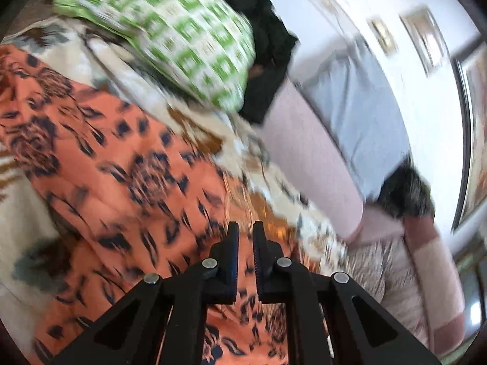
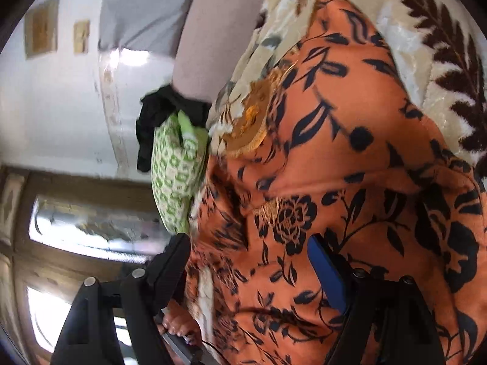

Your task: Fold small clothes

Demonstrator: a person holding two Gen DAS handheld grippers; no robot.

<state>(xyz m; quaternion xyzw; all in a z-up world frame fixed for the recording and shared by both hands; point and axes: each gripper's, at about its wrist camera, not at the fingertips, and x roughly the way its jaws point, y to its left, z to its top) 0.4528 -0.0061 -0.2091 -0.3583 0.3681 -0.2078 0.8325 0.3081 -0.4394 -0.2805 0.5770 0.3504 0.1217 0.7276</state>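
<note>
An orange garment with black flower print lies spread on a cream leaf-patterned blanket. My left gripper hangs over its edge with the jaws nearly closed, a narrow gap between them and nothing held. The view is motion-blurred. In the right wrist view the same orange garment fills the frame. My right gripper is open wide, its fingers either side of the cloth's near part; I cannot tell if they touch it.
A green-and-white patterned bundle sits on a black garment at the blanket's far end, also in the right wrist view. A pink sofa back with grey cloth borders the blanket. A hand shows below.
</note>
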